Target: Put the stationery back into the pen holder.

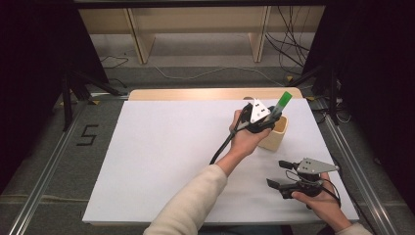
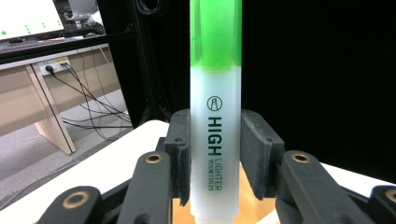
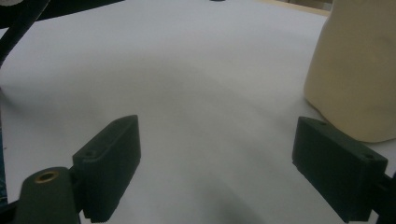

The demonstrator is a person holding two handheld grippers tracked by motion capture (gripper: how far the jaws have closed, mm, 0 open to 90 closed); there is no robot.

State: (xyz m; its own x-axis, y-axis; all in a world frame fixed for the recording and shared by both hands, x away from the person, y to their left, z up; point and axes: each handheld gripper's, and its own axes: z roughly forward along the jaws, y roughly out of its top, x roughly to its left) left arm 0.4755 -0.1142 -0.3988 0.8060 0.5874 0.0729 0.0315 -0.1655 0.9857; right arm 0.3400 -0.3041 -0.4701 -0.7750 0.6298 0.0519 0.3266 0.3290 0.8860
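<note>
High view: left claw (image 1: 273, 116) holds a green highlighter (image 1: 282, 103) tilted over the beige cup (image 1: 276, 134) at the far right of the white bench (image 1: 161, 156); the green cap end points up and away, and the lower end is hidden behind the claw, so I cannot tell if it is inside the cup yet. Right claw (image 1: 281, 174) sits low near the front right edge of the bench, well apart from the cup, jaws spread wide with nothing in them. Left gripper view: left claw (image 2: 215, 156) is closed partway, pads pressing both sides of the highlighter (image 2: 215, 116) on its pale barrel, below the green cap. Likely light, stiff, smooth plastic, a bit slippery; mid-barrel is a sound place to hold, and a flat-sided grip should keep it from twisting. Printed text reads "HIGH LIGHTER" under a small round logo; a smaller line beside it is too small to read. Right gripper view: right claw (image 3: 233, 172) wide open and empty over the bench (image 3: 187, 84), cup (image 3: 355, 70) just beside its right jaw, not touching as far as I can tell.
</note>
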